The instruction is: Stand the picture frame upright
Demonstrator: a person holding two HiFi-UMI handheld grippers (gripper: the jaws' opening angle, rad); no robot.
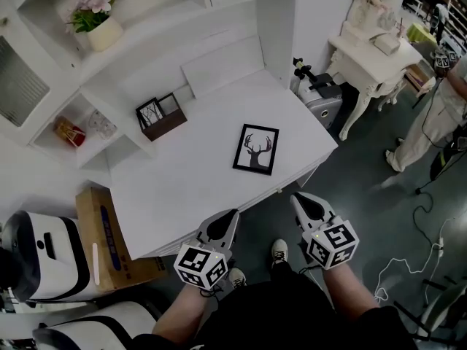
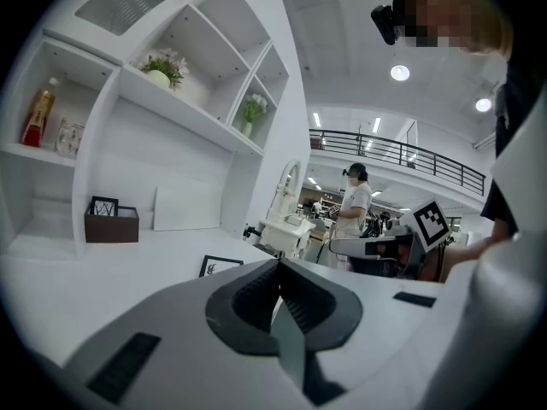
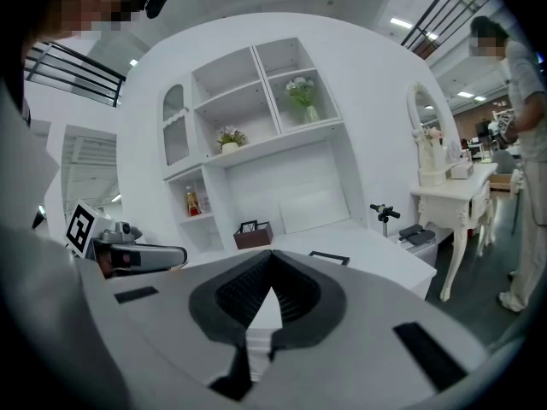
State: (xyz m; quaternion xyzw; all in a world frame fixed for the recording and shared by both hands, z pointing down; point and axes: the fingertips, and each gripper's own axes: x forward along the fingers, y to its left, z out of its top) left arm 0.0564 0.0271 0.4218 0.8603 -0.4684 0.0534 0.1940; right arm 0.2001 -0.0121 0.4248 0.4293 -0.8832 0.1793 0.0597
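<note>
On the white desk [image 1: 182, 195], the frame [image 1: 256, 149] lies flat on its back, black border and deer print facing up, toward the right side and not far from the front edge. Nothing touches it.

Down at the near edge we have both tools, side by side, off the desk and over the dark floor above the person's shoes. Left gripper [image 1: 232, 213]: jaws clenched tight, pads meeting, nothing between them. Right gripper [image 1: 296, 196]: same story, jaws pressed together and empty. Both point up toward the desk, both well apart from the frame.

From the left gripper view, the frame [image 2: 220, 266] shows as a thin dark sliver just past the closed tips [image 2: 278, 265]. From the right gripper view, it is [image 3: 329, 257] a low flat strip on the desktop, right of the tips [image 3: 272, 253].

At the back left of the desk sits a brown box [image 1: 166, 122]. Up on the shelves [image 1: 146, 20] stands a flower pot [image 1: 102, 29].
</note>
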